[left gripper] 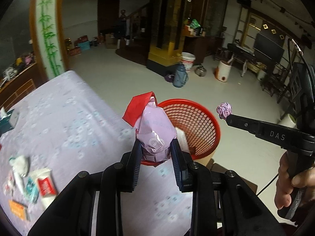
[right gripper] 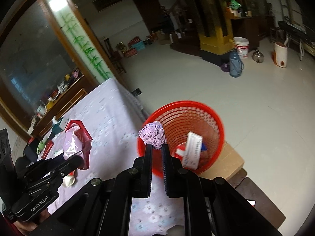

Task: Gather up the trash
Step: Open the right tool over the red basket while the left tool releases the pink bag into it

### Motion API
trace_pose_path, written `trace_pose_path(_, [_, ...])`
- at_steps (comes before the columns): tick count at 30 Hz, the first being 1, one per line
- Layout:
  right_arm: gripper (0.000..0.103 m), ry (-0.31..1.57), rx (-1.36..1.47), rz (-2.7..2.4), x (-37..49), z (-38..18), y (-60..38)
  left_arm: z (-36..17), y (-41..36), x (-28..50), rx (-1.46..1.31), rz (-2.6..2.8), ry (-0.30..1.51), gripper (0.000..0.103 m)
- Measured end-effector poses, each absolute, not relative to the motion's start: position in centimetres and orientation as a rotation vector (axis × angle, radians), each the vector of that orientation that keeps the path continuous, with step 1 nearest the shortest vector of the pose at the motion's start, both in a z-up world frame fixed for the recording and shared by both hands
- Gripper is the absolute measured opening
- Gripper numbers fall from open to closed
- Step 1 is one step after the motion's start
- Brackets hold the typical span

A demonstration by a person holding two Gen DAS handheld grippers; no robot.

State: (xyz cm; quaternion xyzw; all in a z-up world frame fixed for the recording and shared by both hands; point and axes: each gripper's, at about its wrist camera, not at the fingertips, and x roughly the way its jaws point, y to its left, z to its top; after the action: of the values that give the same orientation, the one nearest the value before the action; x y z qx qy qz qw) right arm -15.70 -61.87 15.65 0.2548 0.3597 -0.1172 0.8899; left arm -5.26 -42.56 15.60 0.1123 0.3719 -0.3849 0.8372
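Note:
My left gripper (left gripper: 156,147) is shut on a pink and red wrapper (left gripper: 155,129), held up over the table edge just short of the red mesh basket (left gripper: 198,116). In the right wrist view the same wrapper (right gripper: 74,145) hangs from the left gripper (right gripper: 78,160) at the left. My right gripper (right gripper: 157,147) is shut on a crumpled purple paper ball (right gripper: 153,134), which sits over the near rim of the basket (right gripper: 206,106). The left wrist view shows that ball (left gripper: 224,111) at the right gripper's tip (left gripper: 228,118), to the right of the basket.
A white box (right gripper: 193,151) and other scraps lie inside the basket, which stands on a cardboard box (right gripper: 230,159) beside the table (left gripper: 65,114). Several packets and wrappers (left gripper: 31,181) lie on the purple cloth at the left. A hand (left gripper: 291,182) grips the right handle.

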Motion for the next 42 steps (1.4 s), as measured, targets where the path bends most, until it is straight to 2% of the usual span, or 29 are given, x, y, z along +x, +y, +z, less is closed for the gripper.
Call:
trace_pose_path(19, [0.012, 0.798, 0.578, -0.232, -11.0, 13.7, -67.7, 12.8, -51.4, -1.6, 0.223, -0.857, 0.891, 0.029])
trace_pose_path(21, [0.013, 0.811, 0.562, -0.247, -10.2, 13.4, -68.0, 12.7, -52.0, -1.5, 0.227, -0.845, 0.888, 0.035])
trace_pose_path(22, [0.020, 0.822, 0.565, -0.249, -9.8, 13.1, -68.3, 12.6, -52.2, -1.5, 0.227, -0.836, 0.891, 0.038])
trace_pose_path(23, [0.022, 0.819, 0.573, -0.250, -9.8, 13.0, -68.6, 12.6, -52.3, -1.4, 0.226, -0.830, 0.890, 0.040])
trace_pose_path(42, [0.023, 0.809, 0.570, -0.221, -10.4, 14.3, -64.6, 14.8, -46.6, -3.4, 0.256, -0.753, 0.820, 0.045])
